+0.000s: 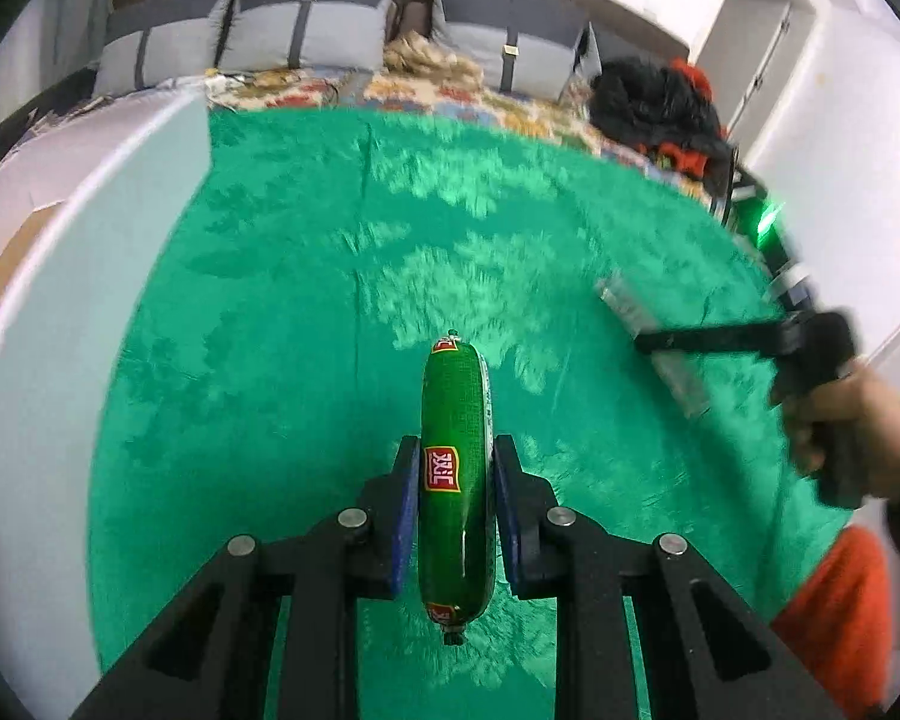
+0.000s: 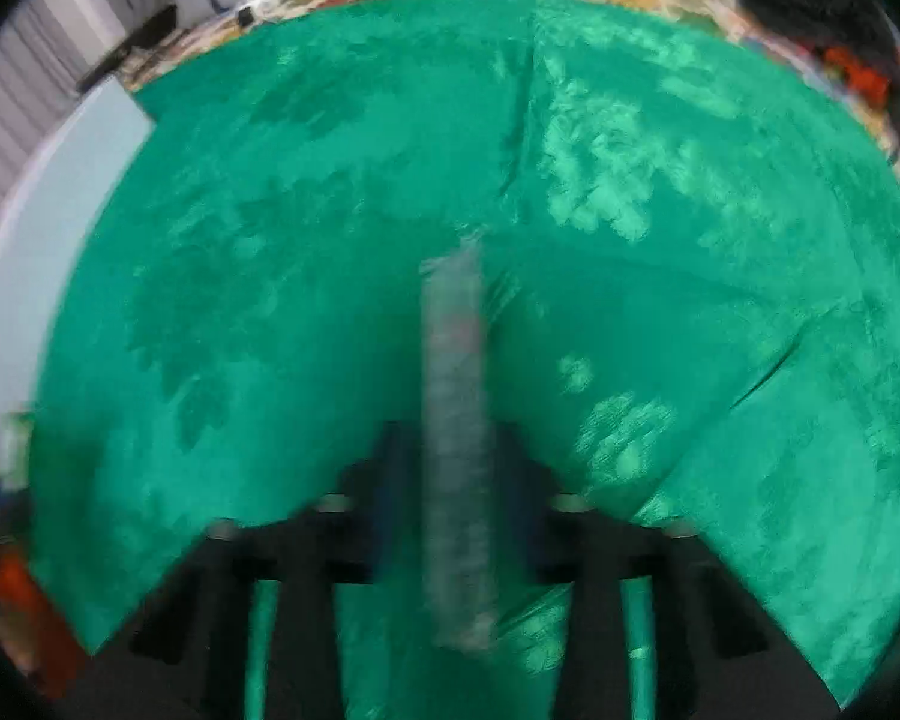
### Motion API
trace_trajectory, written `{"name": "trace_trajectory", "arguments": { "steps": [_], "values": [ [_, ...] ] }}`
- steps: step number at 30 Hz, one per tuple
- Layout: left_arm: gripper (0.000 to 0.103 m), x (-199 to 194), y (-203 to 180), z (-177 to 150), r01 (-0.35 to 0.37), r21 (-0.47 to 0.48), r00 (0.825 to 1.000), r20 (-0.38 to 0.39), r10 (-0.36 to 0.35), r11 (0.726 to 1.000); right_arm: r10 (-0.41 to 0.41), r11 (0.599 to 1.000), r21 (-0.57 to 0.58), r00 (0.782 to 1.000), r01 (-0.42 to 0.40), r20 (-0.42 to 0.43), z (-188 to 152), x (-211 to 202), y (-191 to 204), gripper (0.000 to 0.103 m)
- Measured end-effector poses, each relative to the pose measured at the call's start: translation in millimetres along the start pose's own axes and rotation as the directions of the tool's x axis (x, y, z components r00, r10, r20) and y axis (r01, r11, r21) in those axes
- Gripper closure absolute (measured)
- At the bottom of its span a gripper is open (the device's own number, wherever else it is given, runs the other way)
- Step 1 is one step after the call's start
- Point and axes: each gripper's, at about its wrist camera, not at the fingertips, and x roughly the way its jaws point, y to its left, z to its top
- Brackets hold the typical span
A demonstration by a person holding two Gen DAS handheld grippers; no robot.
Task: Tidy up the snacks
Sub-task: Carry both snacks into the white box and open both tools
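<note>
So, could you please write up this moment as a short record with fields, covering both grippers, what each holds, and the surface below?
left gripper: shut on the green plastic-wrapped sausage with red labels, held lengthwise between the blue pads
right gripper: shut on a long silvery-grey wrapped snack stick, blurred by motion
surface: shiny green floral-patterned cloth
left of cloth: white box wall
other snacks on cloth: none visible
</note>
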Motion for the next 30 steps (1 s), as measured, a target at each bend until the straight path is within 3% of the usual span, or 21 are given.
{"name": "trace_trajectory", "arguments": {
  "steps": [3,6,11,16,19,21,24,27,28,29,30],
  "values": [
    [0.081,-33,8,7,0.014,-0.025,0.998,0.054,-0.013,1.0,0.051,0.995,0.08,0.999,-0.053,0.017,-1,-8,-7,0.084],
    [0.08,-69,25,13,0.023,-0.053,0.994,0.111,-0.017,0.998,0.156,0.972,0.158,0.981,-0.172,0.113,-7,-42,-9,0.084],
    [0.08,-131,83,27,-0.025,-0.132,0.98,0.194,0.051,0.991,0.282,0.952,0.062,0.935,-0.301,0.215,6,-103,46,0.084],
    [0.081,-180,165,28,-0.173,-0.22,0.949,0.222,0.222,0.96,0.501,0.865,-0.094,0.835,-0.494,0.228,26,-150,156,0.084],
    [0.08,-187,212,25,-0.235,-0.266,0.939,0.188,0.29,0.935,0.611,0.791,-0.17,0.769,-0.587,0.188,29,-160,234,0.084],
    [0.08,-182,231,21,-0.278,-0.27,0.934,0.149,0.325,0.922,0.653,0.755,-0.204,0.741,-0.623,0.156,29,-155,283,0.084],
    [0.08,-169,241,10,-0.301,-0.251,0.934,0.116,0.337,0.92,0.664,0.742,-0.231,0.739,-0.63,0.115,30,-137,343,0.083],
    [0.078,-149,239,-2,-0.324,-0.229,0.934,0.077,0.349,0.918,0.642,0.758,-0.252,0.757,-0.602,0.12,32,-107,389,0.079],
    [0.07,-143,236,-4,-0.335,-0.227,0.931,0.067,0.358,0.915,0.628,0.768,-0.262,0.768,-0.585,0.125,31,-99,398,0.071],
    [0.063,-137,235,-7,-0.347,-0.223,0.928,0.058,0.368,0.911,0.618,0.774,-0.267,0.777,-0.575,0.12,31,-93,403,0.053],
    [0.044,-133,233,-9,-0.359,-0.217,0.924,0.055,0.379,0.908,0.608,0.779,-0.263,0.788,-0.569,0.098,31,-80,409,0.047]
  ]
}}
